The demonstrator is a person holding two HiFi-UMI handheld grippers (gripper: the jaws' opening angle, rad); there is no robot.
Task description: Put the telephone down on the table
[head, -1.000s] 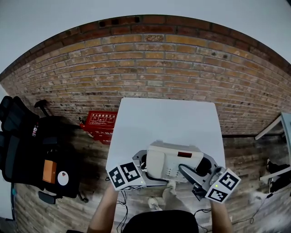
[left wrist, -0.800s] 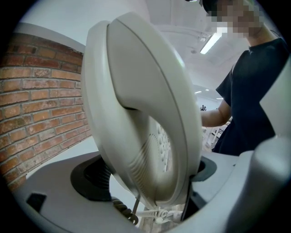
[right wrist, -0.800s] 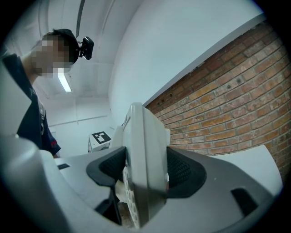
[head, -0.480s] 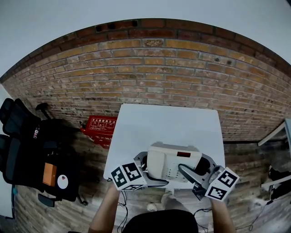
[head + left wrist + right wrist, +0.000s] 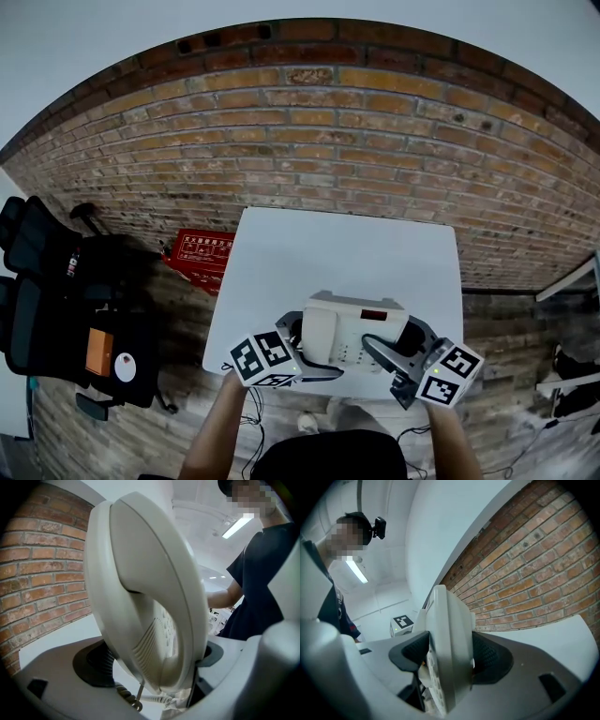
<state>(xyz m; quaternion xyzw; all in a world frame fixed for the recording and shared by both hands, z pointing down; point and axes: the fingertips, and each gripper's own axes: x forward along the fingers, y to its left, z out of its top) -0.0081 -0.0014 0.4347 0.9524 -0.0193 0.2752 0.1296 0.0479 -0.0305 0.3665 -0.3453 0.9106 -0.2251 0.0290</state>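
Note:
A cream desk telephone (image 5: pixel 354 328) with its handset on the cradle hangs over the near part of the white table (image 5: pixel 347 248). I cannot tell whether it touches the tabletop. My left gripper (image 5: pixel 302 345) is shut on its left, handset side. In the left gripper view the handset (image 5: pixel 154 588) fills the space between the dark pads (image 5: pixel 91 667), and a coiled cord (image 5: pixel 126 698) hangs below. My right gripper (image 5: pixel 398 345) is shut on the right side. In the right gripper view the telephone's edge (image 5: pixel 447 644) is clamped between both pads (image 5: pixel 490 656).
A brick wall (image 5: pixel 309 131) rises behind the table. A black office chair (image 5: pixel 66 309) and a red box (image 5: pixel 202 255) stand to the left. Another table's edge (image 5: pixel 570 277) shows at the right. Cables (image 5: pixel 253 412) lie on the floor by the person's legs.
Both grippers keep the same hold on the telephone over the table's near edge. Only the head view has shifted a little.

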